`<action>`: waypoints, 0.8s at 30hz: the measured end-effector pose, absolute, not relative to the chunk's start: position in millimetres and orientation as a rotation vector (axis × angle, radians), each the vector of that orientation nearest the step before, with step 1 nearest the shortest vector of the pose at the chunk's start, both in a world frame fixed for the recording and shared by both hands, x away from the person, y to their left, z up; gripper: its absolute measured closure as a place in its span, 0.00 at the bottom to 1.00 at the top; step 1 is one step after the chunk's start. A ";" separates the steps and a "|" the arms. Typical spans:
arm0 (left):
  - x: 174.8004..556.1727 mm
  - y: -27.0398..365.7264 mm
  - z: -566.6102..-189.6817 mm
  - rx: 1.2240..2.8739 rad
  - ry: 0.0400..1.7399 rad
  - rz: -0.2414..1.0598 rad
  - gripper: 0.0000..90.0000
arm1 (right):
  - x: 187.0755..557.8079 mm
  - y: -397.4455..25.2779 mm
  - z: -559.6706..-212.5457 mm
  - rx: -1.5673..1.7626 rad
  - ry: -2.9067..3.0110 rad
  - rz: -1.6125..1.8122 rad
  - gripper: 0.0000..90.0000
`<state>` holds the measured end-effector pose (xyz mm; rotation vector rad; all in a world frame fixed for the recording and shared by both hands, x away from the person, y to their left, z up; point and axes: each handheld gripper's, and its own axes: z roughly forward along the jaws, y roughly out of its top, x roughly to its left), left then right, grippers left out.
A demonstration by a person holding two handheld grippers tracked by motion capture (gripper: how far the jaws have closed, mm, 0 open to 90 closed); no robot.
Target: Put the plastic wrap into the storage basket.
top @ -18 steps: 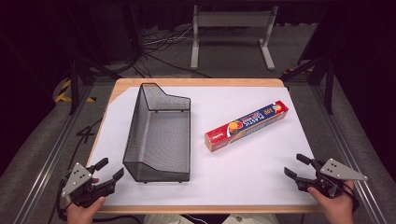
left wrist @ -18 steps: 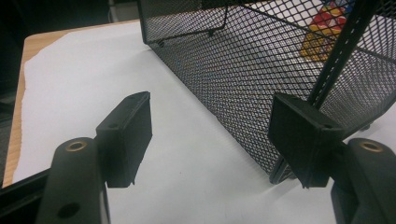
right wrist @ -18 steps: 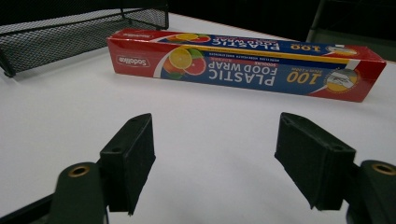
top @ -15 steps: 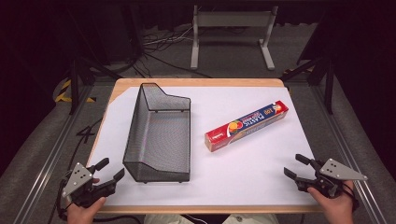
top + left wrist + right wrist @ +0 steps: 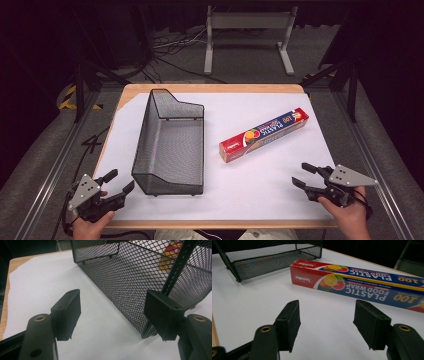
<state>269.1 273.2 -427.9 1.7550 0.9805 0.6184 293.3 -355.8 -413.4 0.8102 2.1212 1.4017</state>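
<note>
Lying diagonally, plastic wrap box (image 5: 264, 134); basket (image 5: 170, 145) lengthwise.

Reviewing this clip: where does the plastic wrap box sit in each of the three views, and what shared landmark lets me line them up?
High view: plastic wrap box lies diagonally right of centre on the white sheet.
Left gripper view: a red and yellow patch of it shows through the mesh, top right.
Right gripper view: it stretches across the upper right, beyond the open jaws.
Shared landmark: the black mesh basket.
</note>
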 end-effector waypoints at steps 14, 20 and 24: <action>268.4 268.6 -428.2 1.788 0.959 0.621 0.33 | 324.7 -295.8 -407.9 0.620 2.279 1.484 0.58; 267.1 270.1 -428.3 1.784 0.966 0.626 0.33 | 332.6 -271.5 -403.8 0.584 2.406 1.417 0.94; 267.7 269.5 -428.6 1.782 0.968 0.627 0.33 | 336.5 -261.4 -401.8 0.566 2.428 1.421 1.00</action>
